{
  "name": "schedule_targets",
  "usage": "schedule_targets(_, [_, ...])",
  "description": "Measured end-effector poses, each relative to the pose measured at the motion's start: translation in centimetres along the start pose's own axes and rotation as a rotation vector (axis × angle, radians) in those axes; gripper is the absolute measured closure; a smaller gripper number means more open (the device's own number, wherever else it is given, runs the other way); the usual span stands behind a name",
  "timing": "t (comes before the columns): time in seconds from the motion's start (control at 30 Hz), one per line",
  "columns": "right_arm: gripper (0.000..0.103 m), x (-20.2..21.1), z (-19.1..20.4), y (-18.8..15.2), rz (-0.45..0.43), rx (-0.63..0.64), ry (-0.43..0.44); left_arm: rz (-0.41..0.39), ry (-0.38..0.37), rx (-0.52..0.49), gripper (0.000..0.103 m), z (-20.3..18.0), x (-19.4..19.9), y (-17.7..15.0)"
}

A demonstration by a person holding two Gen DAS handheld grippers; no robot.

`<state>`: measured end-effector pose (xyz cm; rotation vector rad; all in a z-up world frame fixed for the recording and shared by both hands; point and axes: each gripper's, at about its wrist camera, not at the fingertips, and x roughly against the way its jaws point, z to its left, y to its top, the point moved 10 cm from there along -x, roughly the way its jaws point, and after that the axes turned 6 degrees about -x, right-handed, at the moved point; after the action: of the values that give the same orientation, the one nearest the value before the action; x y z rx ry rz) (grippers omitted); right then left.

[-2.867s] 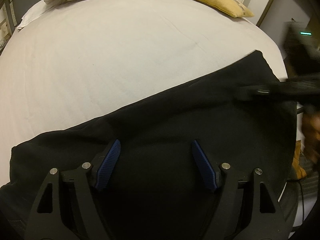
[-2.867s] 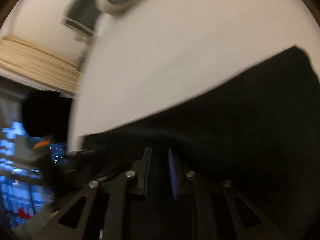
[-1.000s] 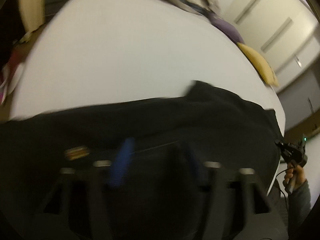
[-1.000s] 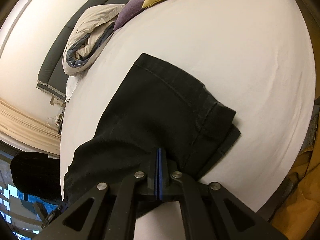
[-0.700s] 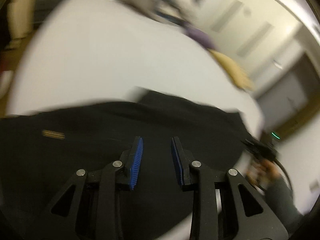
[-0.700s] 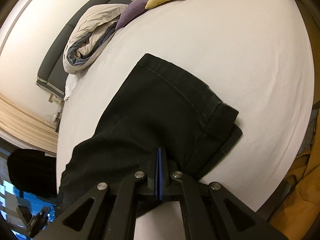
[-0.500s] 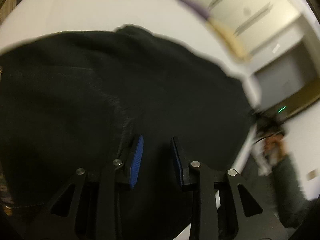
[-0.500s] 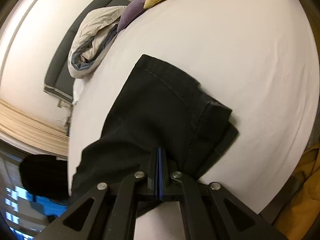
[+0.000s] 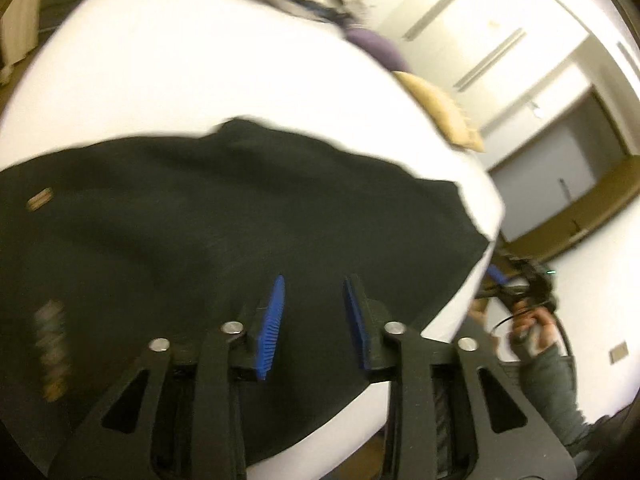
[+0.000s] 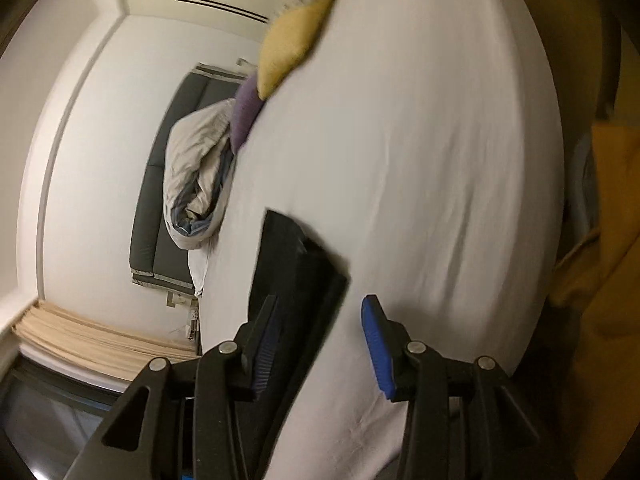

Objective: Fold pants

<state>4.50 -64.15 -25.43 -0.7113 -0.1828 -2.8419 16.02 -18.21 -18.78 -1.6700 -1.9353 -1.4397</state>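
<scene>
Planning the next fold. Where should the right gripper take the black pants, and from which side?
Probably the doubled cuff end of the black pants, at its corner nearest the bed edge. The layers are stacked there, so one pinch catches them all. Come in low from the bed edge, one finger sliding under. The right gripper has just been opening and is gripping nothing; the left gripper is open too.

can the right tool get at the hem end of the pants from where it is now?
Probably yes. The right tool has just been opening, and the hem end of the black pants lies flat on the white bed right ahead, partly between its pads, unpinched. Nothing lies across it.
</scene>
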Motion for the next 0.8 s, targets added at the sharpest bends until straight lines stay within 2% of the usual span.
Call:
schedule_targets(0.03, [0.058, -0.7, 0.1, -0.4, 0.012, 0.002, 0.001, -0.006, -0.018, -0.003, 0.03, -1.1, -1.1, 0.9])
schedule_targets(0.1, [0.058, -1.7, 0.4, -0.9, 0.014, 0.01, 0.005, -0.036, -0.048, -0.025, 0.023, -2.8, -2.8, 2.6])
schedule_targets(0.3, [0.058, -3.6, 1.4, -0.4, 0.008, -0.03, 0.052, 0.041, -0.114, -0.092, 0.023, -7.0, -8.2, 4.6])
schedule_targets(0.4, [0.058, -4.8, 1.6, 0.1, -0.004, -0.075, 0.071, 0.063, -0.126, -0.031, 0.023, -5.9, -10.5, 4.7])
schedule_targets(0.47, [0.058, -5.4, 1.7, 0.5, -0.014, -0.087, 0.08, 0.1, -0.111, 0.01, 0.023, -5.1, -12.1, 3.7])
schedule_targets(0.53, [0.059, -6.0, 2.1, 0.7, -0.023, -0.08, 0.082, 0.103, -0.132, 0.033, 0.023, -4.2, -12.4, 3.1])
schedule_targets(0.57, [0.066, -6.1, 2.3, 0.8, -0.021, -0.075, 0.081, 0.098, -0.143, 0.043, 0.023, -4.1, -12.5, 2.9])
schedule_targets(0.6, [0.079, -6.4, 2.3, 0.8, -0.017, -0.075, 0.077, 0.096, -0.148, 0.051, 0.024, -3.9, -12.3, 2.9])
schedule_targets(0.67, [0.096, -6.8, 2.0, 0.9, -0.012, -0.091, 0.064, 0.098, -0.14, 0.05, 0.024, -3.9, -12.8, 2.7])
schedule_targets(0.8, [0.097, -6.7, 2.3, 0.9, -0.042, -0.067, 0.032, 0.093, -0.124, 0.027, 0.025, -3.8, -13.1, 1.6])
